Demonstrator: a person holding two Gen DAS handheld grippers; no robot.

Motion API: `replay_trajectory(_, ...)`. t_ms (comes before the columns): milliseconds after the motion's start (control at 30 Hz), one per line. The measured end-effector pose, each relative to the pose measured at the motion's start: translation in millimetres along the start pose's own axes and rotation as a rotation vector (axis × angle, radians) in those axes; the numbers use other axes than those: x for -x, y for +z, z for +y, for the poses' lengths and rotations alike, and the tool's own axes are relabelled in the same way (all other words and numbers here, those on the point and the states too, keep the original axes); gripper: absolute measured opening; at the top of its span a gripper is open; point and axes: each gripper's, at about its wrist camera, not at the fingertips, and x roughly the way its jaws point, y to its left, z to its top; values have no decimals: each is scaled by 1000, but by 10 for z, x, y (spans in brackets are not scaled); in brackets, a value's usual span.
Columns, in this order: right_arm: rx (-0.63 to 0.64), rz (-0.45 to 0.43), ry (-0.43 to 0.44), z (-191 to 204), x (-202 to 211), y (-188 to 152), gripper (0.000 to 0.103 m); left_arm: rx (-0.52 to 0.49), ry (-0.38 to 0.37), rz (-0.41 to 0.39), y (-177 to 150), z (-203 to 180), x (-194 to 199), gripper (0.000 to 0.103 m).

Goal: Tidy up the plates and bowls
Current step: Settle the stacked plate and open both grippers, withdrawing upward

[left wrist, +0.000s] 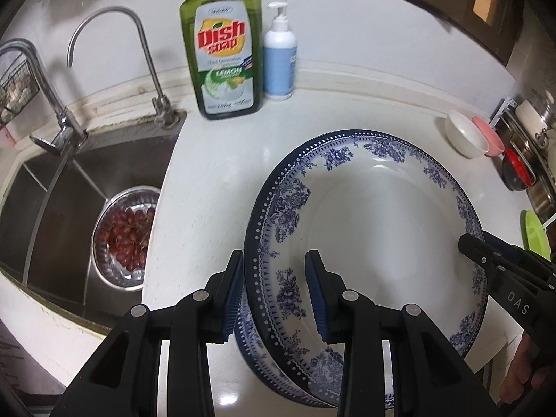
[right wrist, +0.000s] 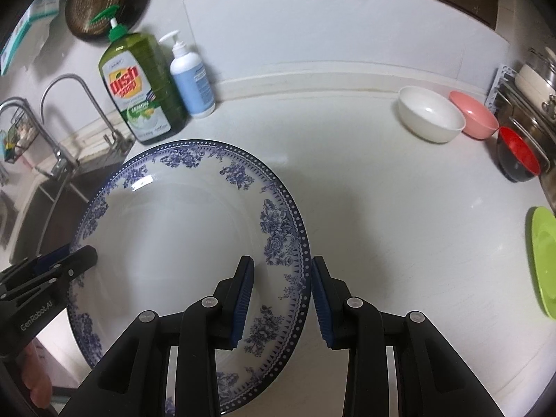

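Observation:
A large white plate with a blue floral rim (left wrist: 382, 215) (right wrist: 166, 243) lies on the white counter, and a second blue-patterned rim (left wrist: 246, 351) shows beneath it. My left gripper (left wrist: 274, 299) is open and straddles the plate's left rim, one finger outside and one over the well. Over the opposite rim, my right gripper (right wrist: 281, 299) is open too, its fingers on either side of the edge. At the back right stand a white bowl (right wrist: 431, 114), a pink bowl (right wrist: 474, 114) and a red-and-black bowl (right wrist: 517, 156). A green plate (right wrist: 545, 260) lies at the right edge.
The steel sink (left wrist: 62, 187) on the left holds a metal bowl of red grapes (left wrist: 125, 232), behind two faucets (left wrist: 104, 34). A dish soap bottle (left wrist: 222, 52) and a pump bottle (left wrist: 279, 55) stand by the wall. A rack of pots (right wrist: 535, 80) fills the far right.

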Motion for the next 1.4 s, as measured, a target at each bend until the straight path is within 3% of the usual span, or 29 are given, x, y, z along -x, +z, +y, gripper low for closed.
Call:
replay_trajectory(667, 30, 142, -15, 216, -394, -315, 35, 27, 6, 140, -273, 242, -433, 36)
replay_trajectory(1400, 61, 154, -66, 276, -473, -382, 36, 11, -22, 196, -347, 265, -643, 36)
